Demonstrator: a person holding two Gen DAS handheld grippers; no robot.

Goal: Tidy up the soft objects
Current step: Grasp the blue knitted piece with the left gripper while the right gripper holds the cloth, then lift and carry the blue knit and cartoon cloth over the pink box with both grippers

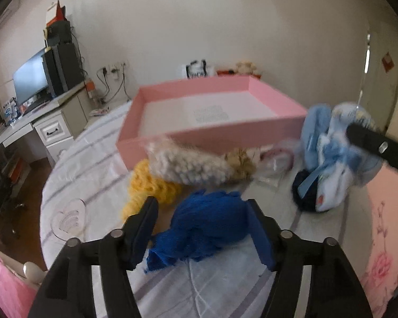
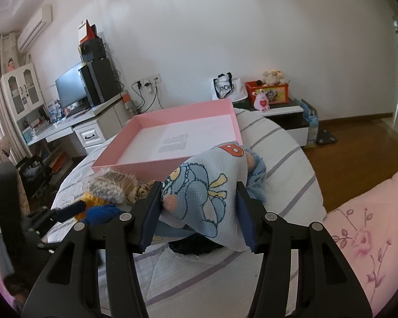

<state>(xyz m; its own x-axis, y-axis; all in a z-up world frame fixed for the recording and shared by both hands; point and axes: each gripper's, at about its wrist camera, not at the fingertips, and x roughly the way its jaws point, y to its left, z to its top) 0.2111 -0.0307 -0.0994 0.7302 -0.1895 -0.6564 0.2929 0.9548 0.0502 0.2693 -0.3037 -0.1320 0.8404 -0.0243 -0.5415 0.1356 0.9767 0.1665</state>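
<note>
The left claw [image 1: 201, 228] hangs low over the bed with its two black jaws partly apart. A fluffy dark blue ball of yarn [image 1: 207, 228] lies right between them. It touches the right jaw, but there is a small gap at the left jaw, so the claw is not squeezing it.

Just past the left claw's tips lies a yellow woolly bundle [image 1: 148, 188]. A little farther on is a cream bobbly knit in a clear bag [image 1: 188, 164], and behind that sits a big flat pink cardboard box [image 1: 262, 129] with its top open.

The right claw [image 2: 197, 209] is clamped on a light blue cotton cloth with cartoon animals [image 2: 199, 193]. The cloth fills the space between its jaws and sticks out in front. It is lifted above the white bedcover with grey stripes [image 2: 286, 175], near the pink box's front wall. The left claw is down to its left, by the blue yarn.
</note>
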